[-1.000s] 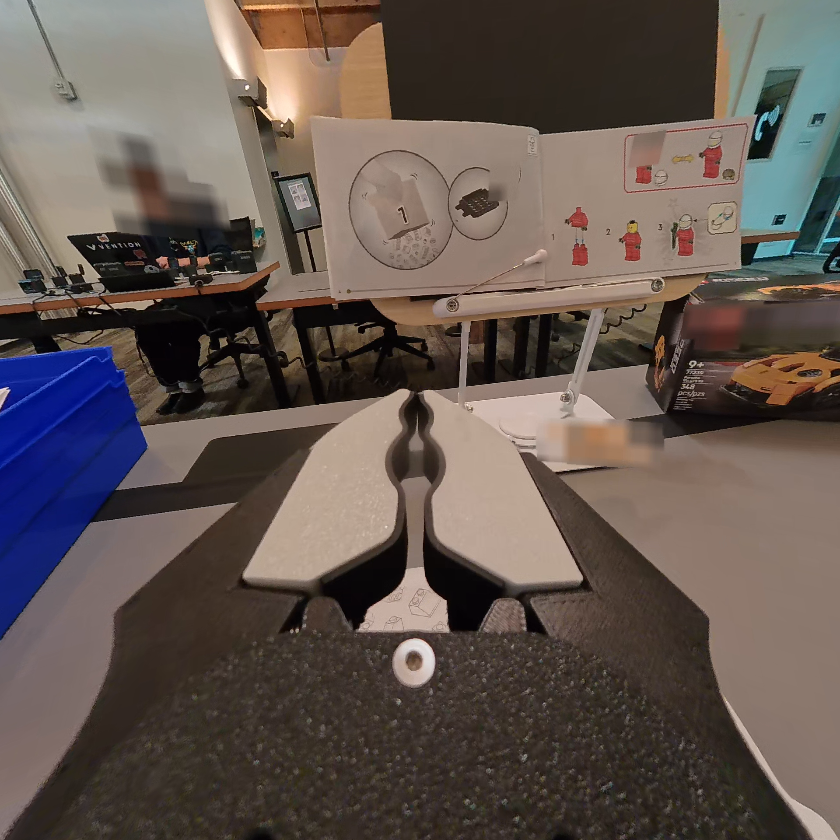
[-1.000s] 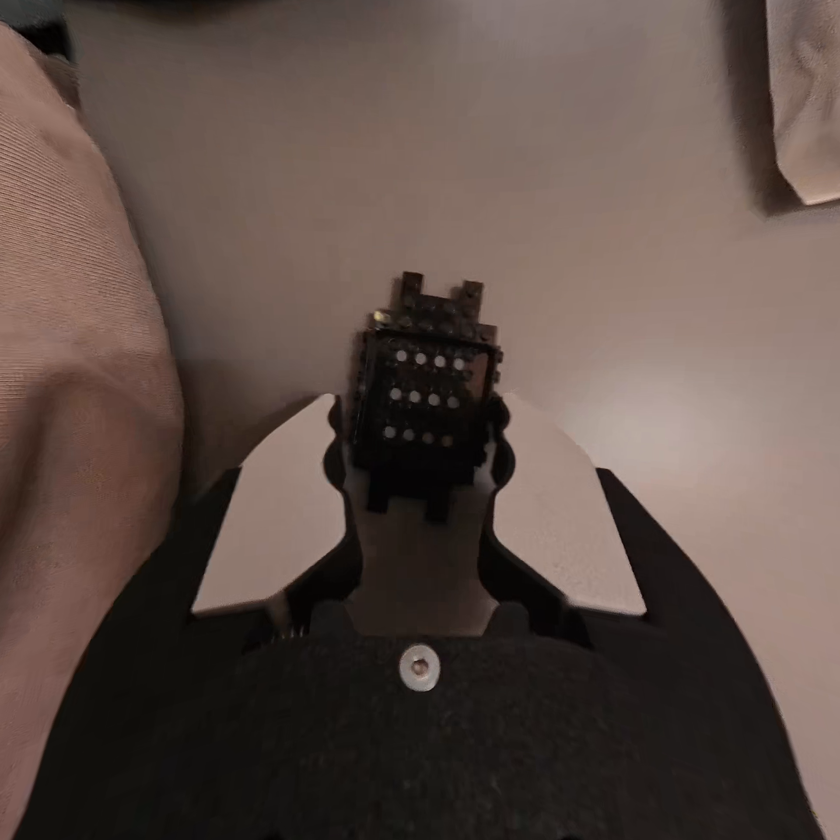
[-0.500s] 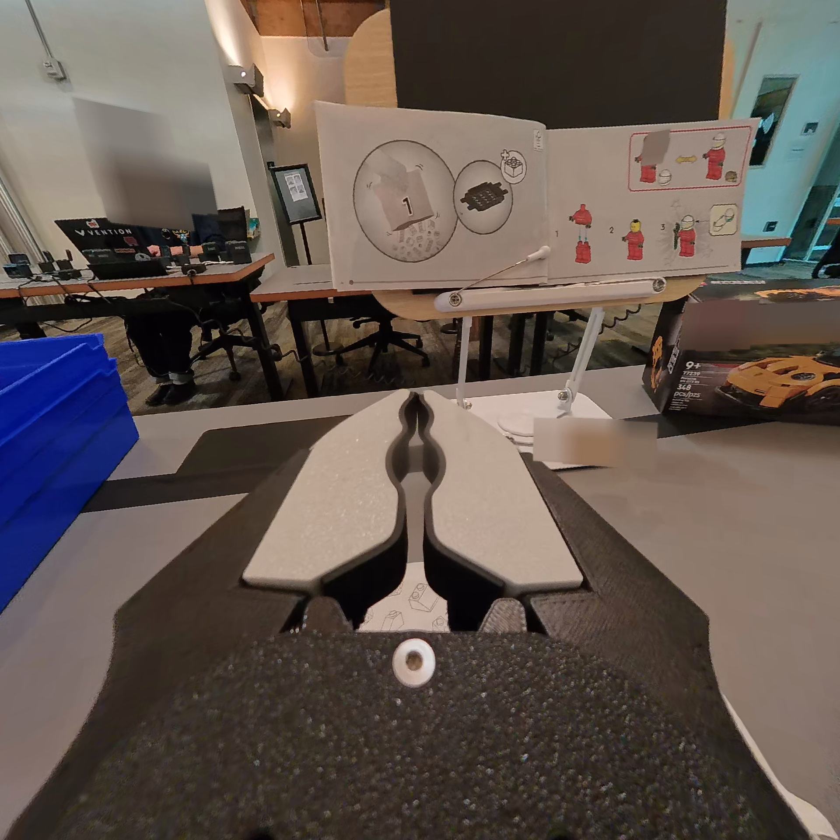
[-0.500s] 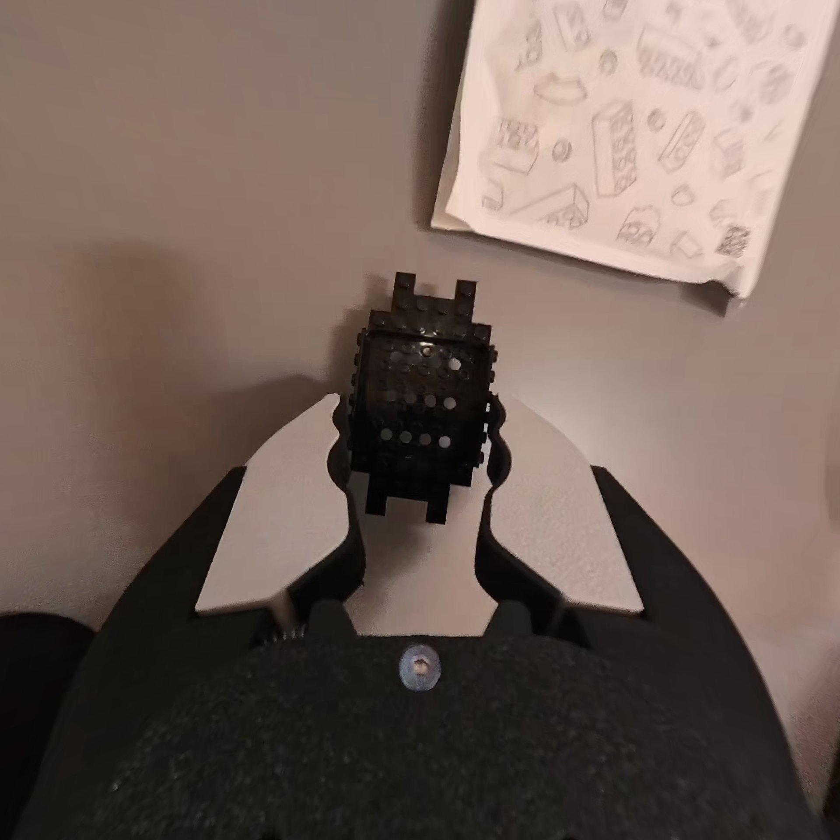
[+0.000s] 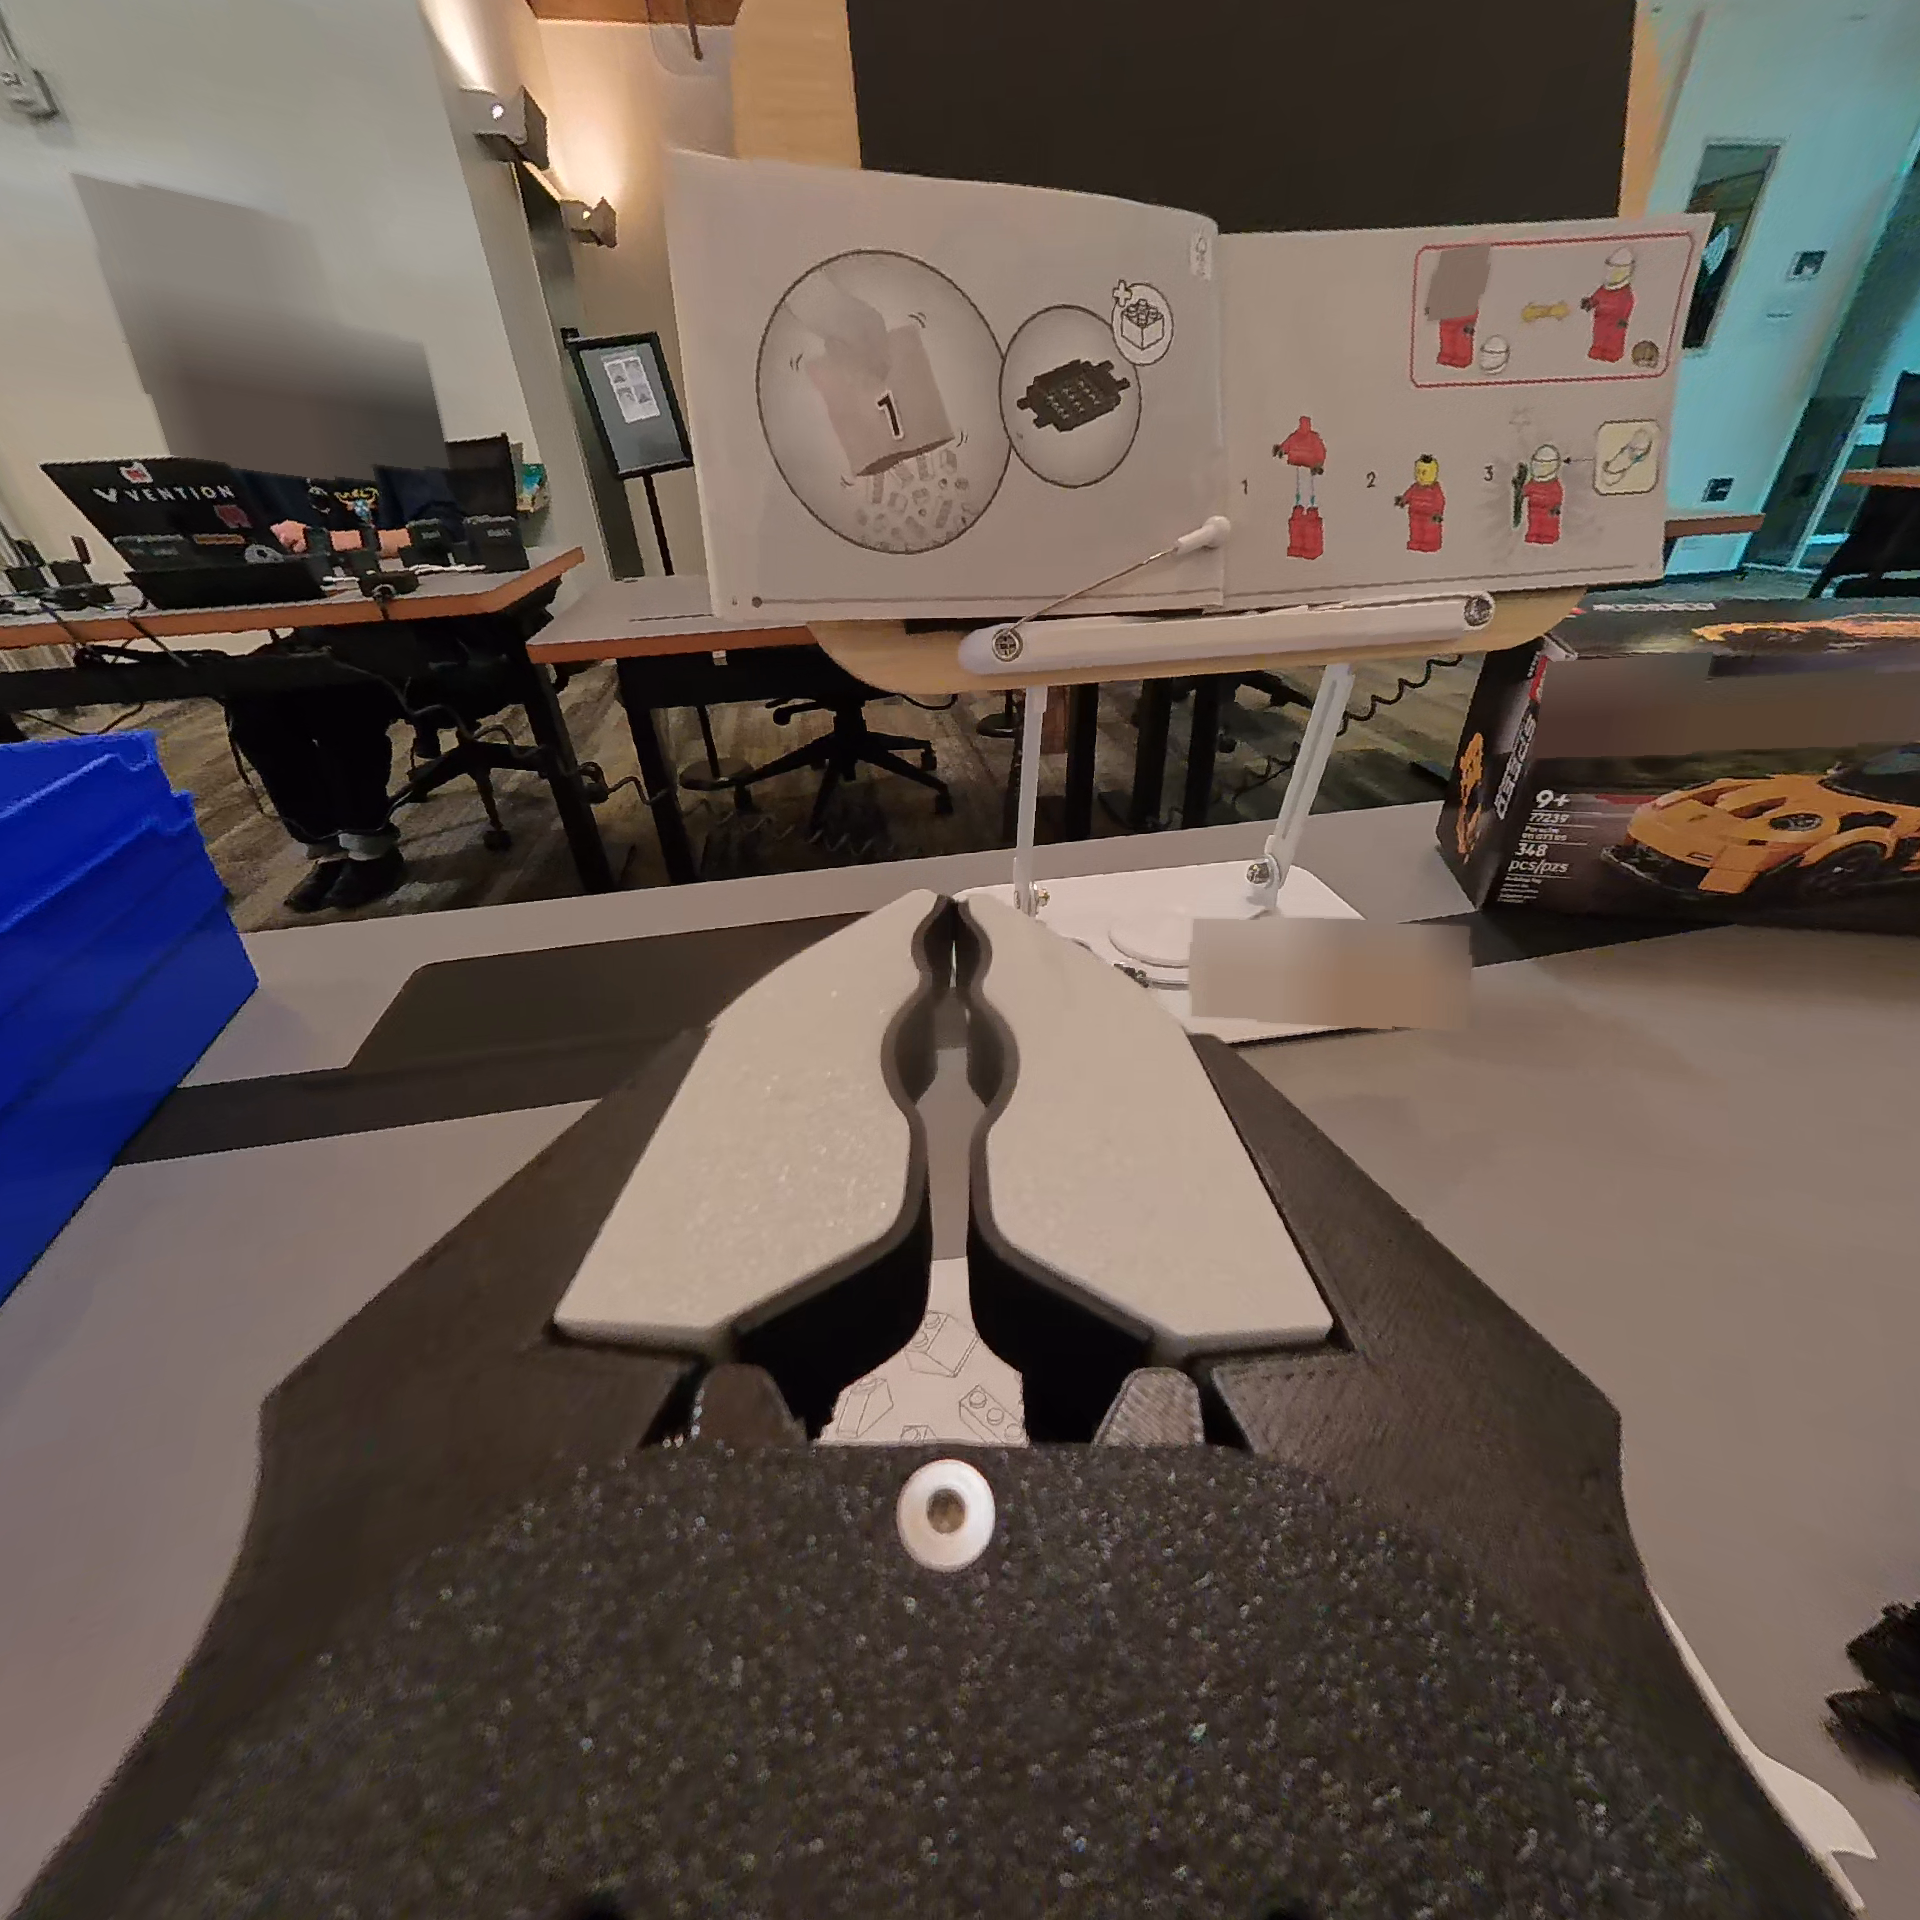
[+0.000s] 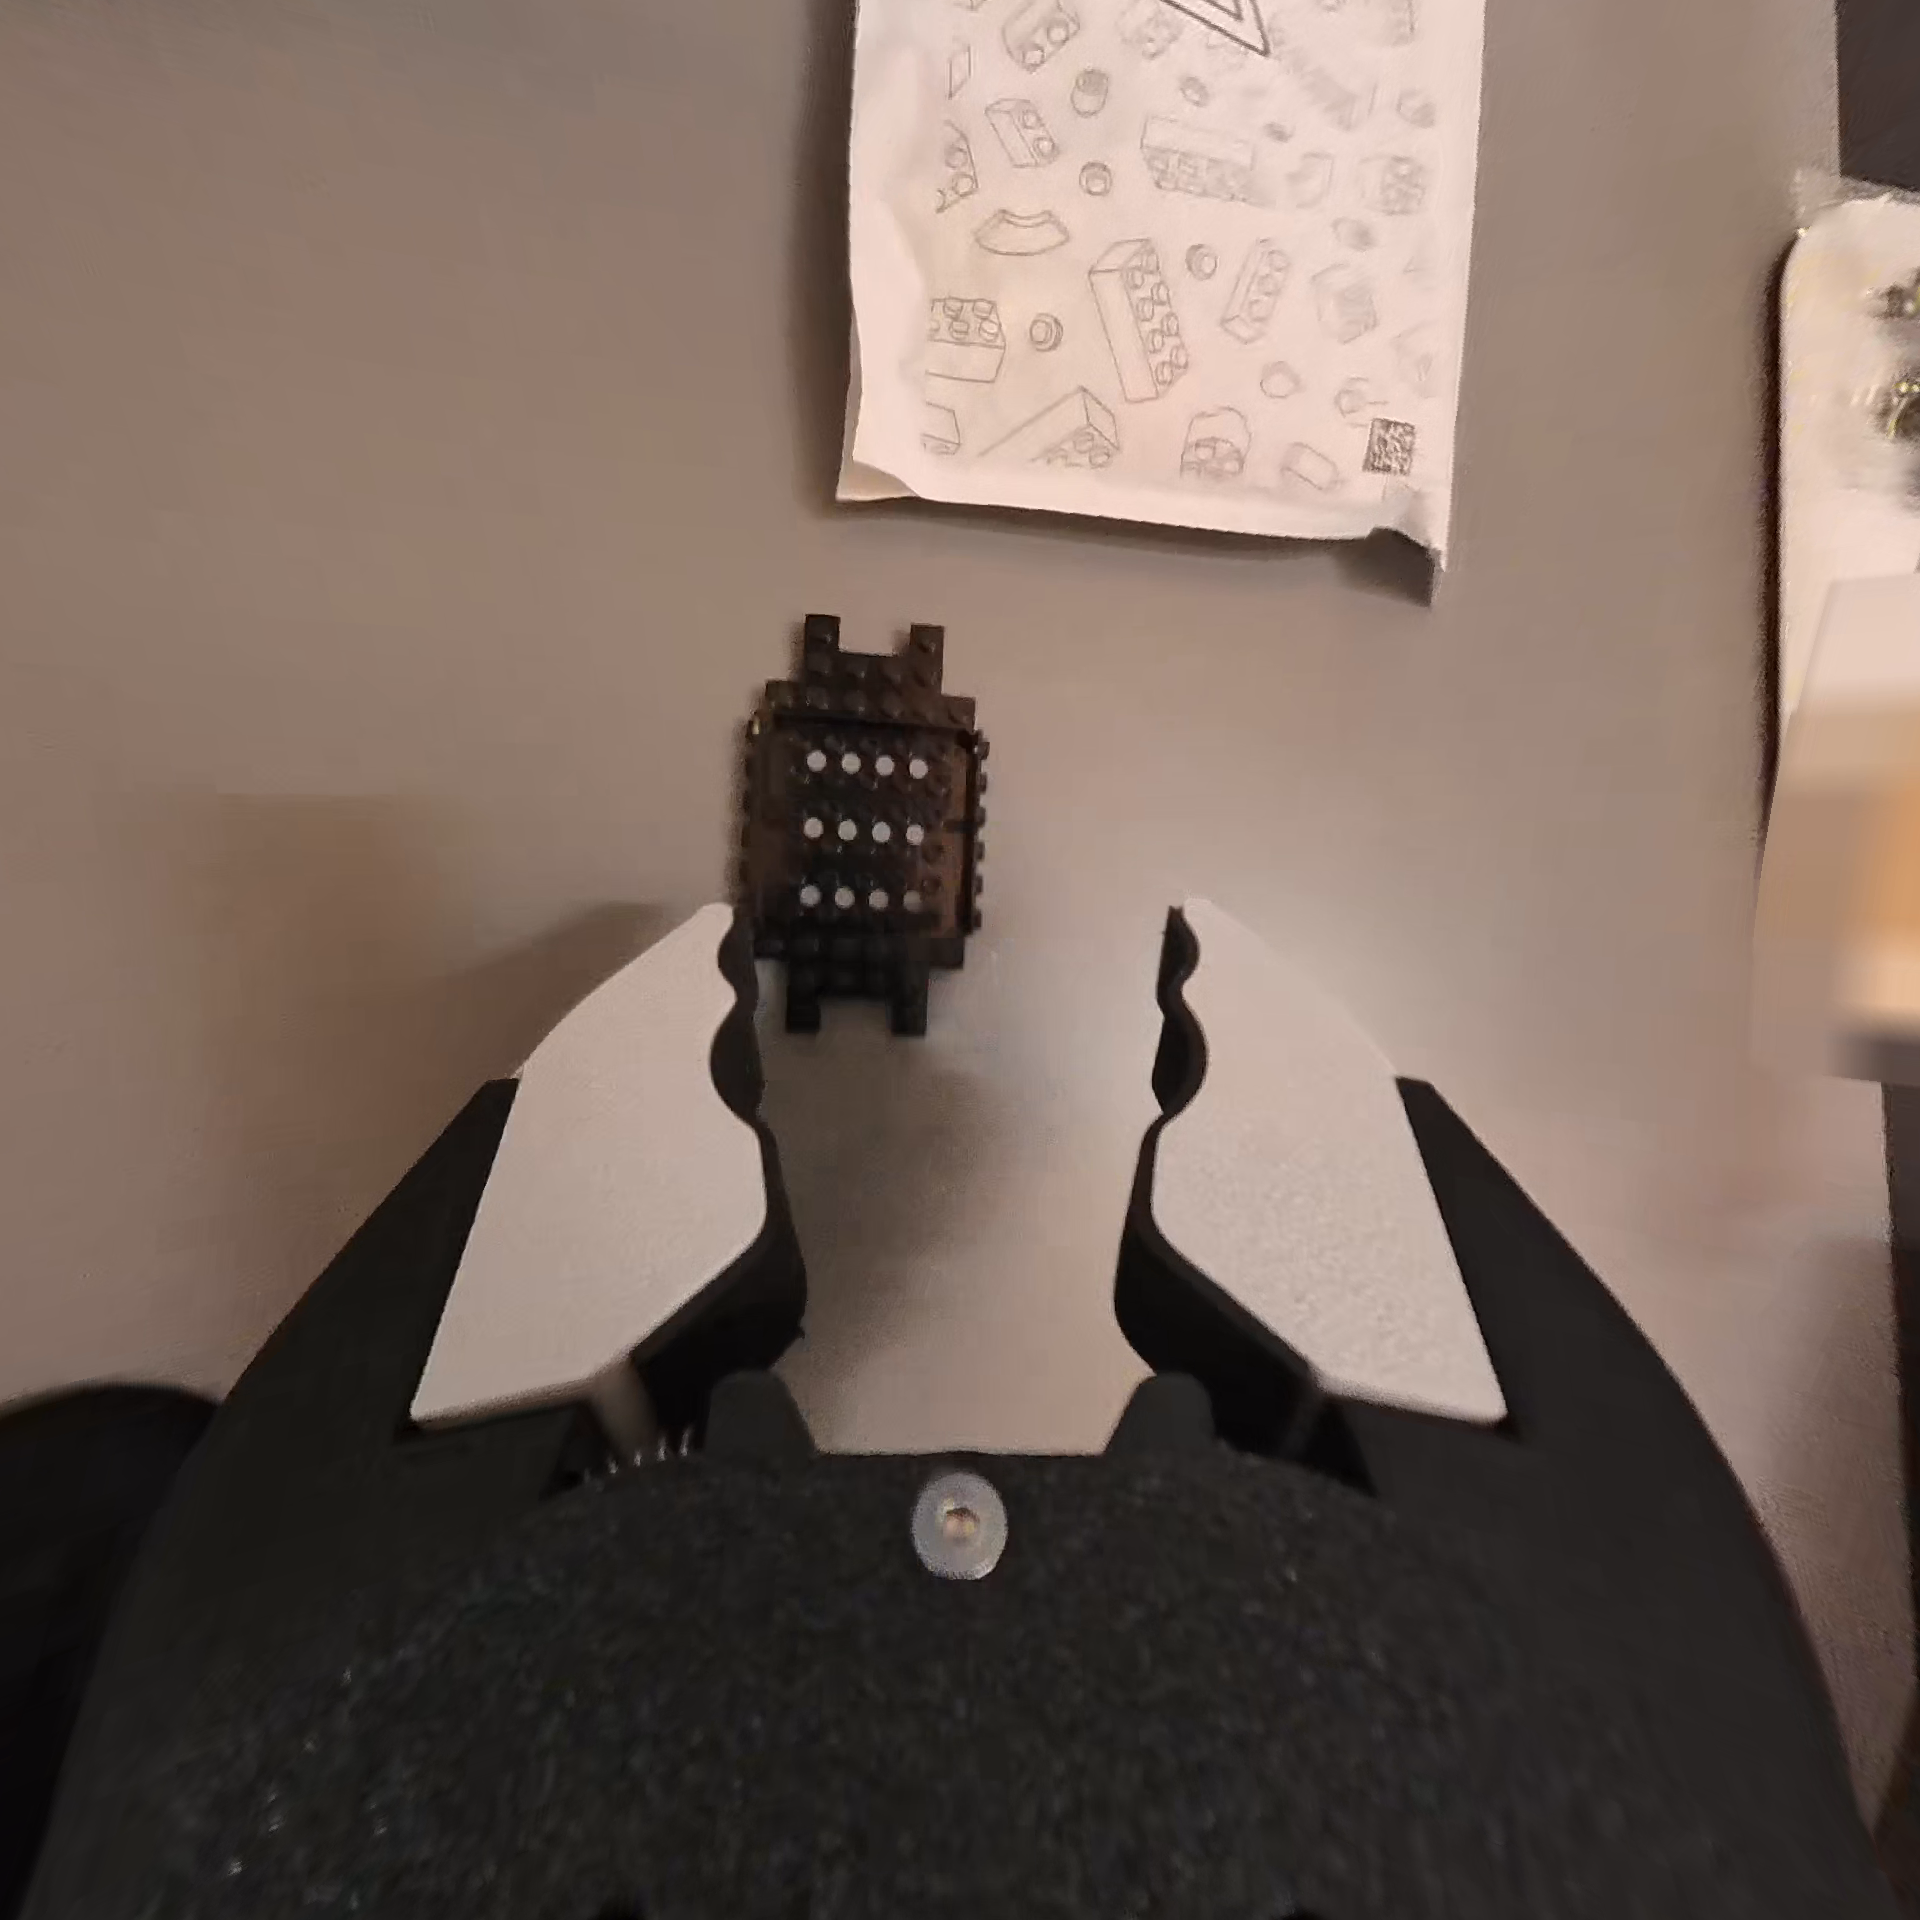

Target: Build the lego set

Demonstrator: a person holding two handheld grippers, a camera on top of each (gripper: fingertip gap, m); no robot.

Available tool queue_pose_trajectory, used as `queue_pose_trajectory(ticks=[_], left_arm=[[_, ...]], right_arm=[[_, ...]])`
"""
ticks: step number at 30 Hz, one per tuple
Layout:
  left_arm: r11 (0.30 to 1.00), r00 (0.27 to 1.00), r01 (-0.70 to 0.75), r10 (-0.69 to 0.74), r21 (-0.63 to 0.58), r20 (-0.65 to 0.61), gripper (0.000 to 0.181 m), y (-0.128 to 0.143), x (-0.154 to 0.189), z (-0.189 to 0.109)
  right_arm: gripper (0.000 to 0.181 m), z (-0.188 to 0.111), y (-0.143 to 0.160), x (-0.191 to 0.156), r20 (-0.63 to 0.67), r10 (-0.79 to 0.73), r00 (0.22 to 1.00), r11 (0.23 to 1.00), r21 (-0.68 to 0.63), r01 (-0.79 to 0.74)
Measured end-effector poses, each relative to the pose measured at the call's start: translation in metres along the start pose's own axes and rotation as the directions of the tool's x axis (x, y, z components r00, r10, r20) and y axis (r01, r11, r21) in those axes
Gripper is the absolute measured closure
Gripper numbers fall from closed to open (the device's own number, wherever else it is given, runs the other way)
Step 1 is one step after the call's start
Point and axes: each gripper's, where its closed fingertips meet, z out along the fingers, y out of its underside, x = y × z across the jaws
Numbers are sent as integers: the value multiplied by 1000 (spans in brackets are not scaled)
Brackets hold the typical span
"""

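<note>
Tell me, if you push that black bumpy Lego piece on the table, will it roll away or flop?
Probably neither. The black Lego piece lies flat on the grey table, so it would likely slide, not roll. It looks like stiff plastic with studs and holes, so it shouldn't bend. It seems thin, so probably light. The open right tool is not gripping it.

One of each on the desk.
One black lego chassis (image 6: 862,831), one paper bag (image 6: 1164,260), one instruction booklet (image 5: 1174,405), one lego box (image 5: 1704,800), two stacked blue bins (image 5: 94,956).

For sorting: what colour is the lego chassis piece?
Black chassis, clearest in the right wrist view.
</note>
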Motion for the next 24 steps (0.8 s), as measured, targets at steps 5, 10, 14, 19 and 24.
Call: queue_pose_trajectory(ticks=[5,10,14,19,24], left_arm=[[1000,1000,7,-8,-13,-17,181,5,3,3],[1000,1000,-12,11,-13,-21,181,8,8,4],[1000,1000,-17,17,-8,-12,181,7,6,3],[1000,1000,-16,16,-18,-7,181,10,3,4],[999,1000,-6,5,-35,-5,181,13,-2,7]], right_arm=[[103,14,18,-21,48,7,999,997,-77,-4],[111,45,18,-25,131,-5,991,996,-88,17],[122,46,16,-21,224,-131,966,981,-109,158],[117,45,12,-17,244,-200,949,957,-157,242],[111,28,-47,16,135,89,987,993,66,-98]])
